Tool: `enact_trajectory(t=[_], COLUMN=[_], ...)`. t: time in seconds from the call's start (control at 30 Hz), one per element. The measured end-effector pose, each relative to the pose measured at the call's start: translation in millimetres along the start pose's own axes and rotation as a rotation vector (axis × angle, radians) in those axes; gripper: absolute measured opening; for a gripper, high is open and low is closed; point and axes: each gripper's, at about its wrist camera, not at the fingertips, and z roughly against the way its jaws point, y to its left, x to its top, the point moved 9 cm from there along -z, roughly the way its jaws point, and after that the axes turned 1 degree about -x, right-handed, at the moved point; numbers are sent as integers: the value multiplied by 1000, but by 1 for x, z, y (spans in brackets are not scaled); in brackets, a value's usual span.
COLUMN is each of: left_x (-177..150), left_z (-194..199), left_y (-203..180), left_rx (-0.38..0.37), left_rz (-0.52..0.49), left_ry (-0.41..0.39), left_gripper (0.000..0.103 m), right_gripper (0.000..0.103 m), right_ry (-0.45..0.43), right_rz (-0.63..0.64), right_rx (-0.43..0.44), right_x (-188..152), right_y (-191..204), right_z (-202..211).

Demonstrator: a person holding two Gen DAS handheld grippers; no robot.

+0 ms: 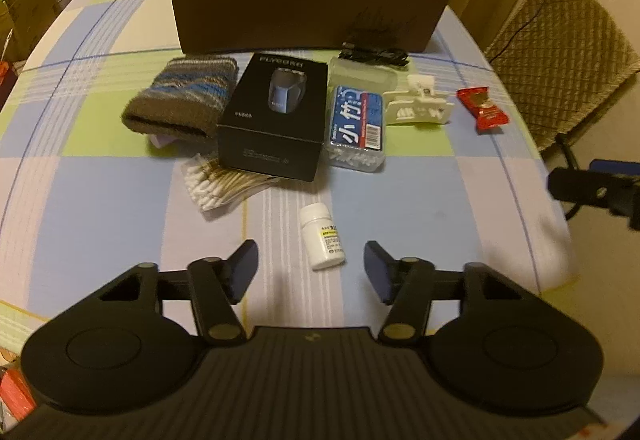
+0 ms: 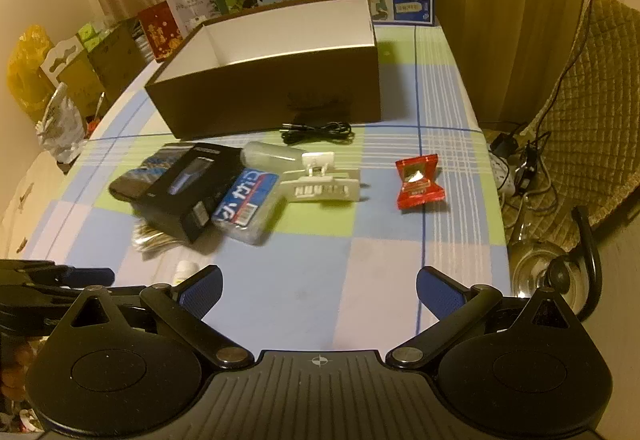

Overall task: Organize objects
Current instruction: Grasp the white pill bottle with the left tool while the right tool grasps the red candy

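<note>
A checked tablecloth [image 1: 100, 175] covers the table, where a large brown cardboard box [image 1: 308, 15] stands open at the far side, its white interior bare as far as the right wrist view reaches. In front of it lies a row of smaller items: a black shaver box [image 1: 272, 119] beside a folded knitted cloth [image 1: 180, 97], a clear blue-labelled case [image 1: 356, 123] packed with white swabs, a loose packet of cotton swabs [image 1: 224, 187] partly under the shaver box, a cream plastic clip [image 1: 418, 105], a coiled black cable [image 1: 374, 53] against the box wall, a red sweet wrapper [image 1: 482, 107], and a capped white pill bottle [image 1: 325, 236]. The left gripper [image 1: 310, 266] hovers with jaws wide, the bottle just ahead between them; the right gripper [image 2: 320, 292] likewise gapes, holding nothing.
</note>
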Motion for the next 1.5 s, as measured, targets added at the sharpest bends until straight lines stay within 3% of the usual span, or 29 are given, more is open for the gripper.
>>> enact_trajectory(t=[0.13, 0.43, 0.67, 1.0, 1.07, 1.27, 1.5], left_x=[-3, -2, 0, 3, 4, 9, 19], left_z=[-24, -51, -65, -59, -53, -28, -1], left_y=[-3, -7, -9, -7, -4, 20, 56], left_rx=[25, 43, 56, 70, 78, 118, 184], left_rz=[29, 120, 139, 110, 110, 145, 201], left_ry=[37, 71, 85, 59, 50, 8, -54], left_gripper=[37, 34, 23, 22, 22, 22, 22], right_gripper=[101, 101, 101, 100, 85, 66, 57], right_ry=[14, 44, 46, 4, -10, -8, 24], right_rz=[-3, -12, -8, -27, -21, -2, -18], right_rx=[3, 9, 7, -29, -34, -48, -78], right_x=[6, 12, 15, 29, 38, 59, 73], right_y=[-13, -38, -54, -78, -86, -100, -105], right_z=[-9, -22, -26, -36, -44, -78, -117])
